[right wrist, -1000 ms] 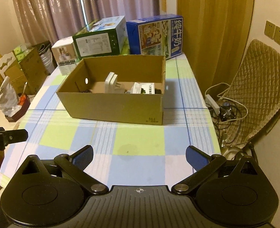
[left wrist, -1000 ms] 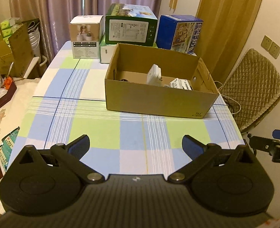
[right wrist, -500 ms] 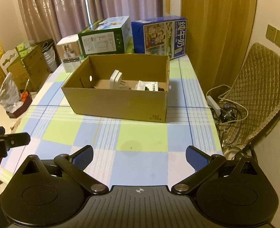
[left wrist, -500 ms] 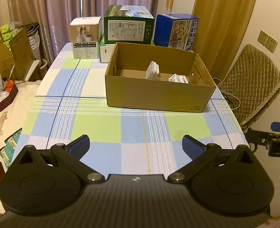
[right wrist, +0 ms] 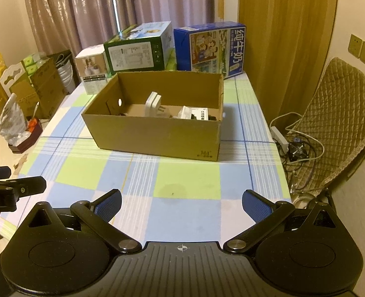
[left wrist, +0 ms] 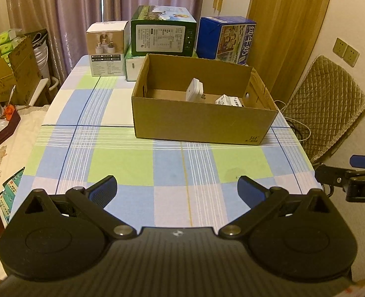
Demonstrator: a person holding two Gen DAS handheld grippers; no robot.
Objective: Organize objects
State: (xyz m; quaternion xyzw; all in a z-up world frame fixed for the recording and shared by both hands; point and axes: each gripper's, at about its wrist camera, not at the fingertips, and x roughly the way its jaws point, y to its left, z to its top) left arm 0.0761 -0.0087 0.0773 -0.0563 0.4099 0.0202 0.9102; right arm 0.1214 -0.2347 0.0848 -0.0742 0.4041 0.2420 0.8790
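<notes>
Both tools are held back over the near edge of the worktop [left wrist: 123, 163], each with its jaws spread wide apart and nothing between them: the left tool [left wrist: 176, 188] and the right tool [right wrist: 181, 203]. The cardboard box [left wrist: 202, 123] sits well ahead of them, toward the far half of the checked cloth, with its long axis running across the view, slightly skewed so the right end lies nearer the worktop's right edge. Inside it a white plug adapter [left wrist: 194, 91] stands upright on its edge, prongs facing right, just beside a small white packet [left wrist: 228, 99] lying low near the right wall.

The risk I see is in reaching into the box: the near wall is tall, so a low approach could catch the rim and shove the light box toward the packaged cartons [left wrist: 162, 34] behind it. The adapter looks tippy on its narrow edge; a brush from one finger would likely knock it flat
</notes>
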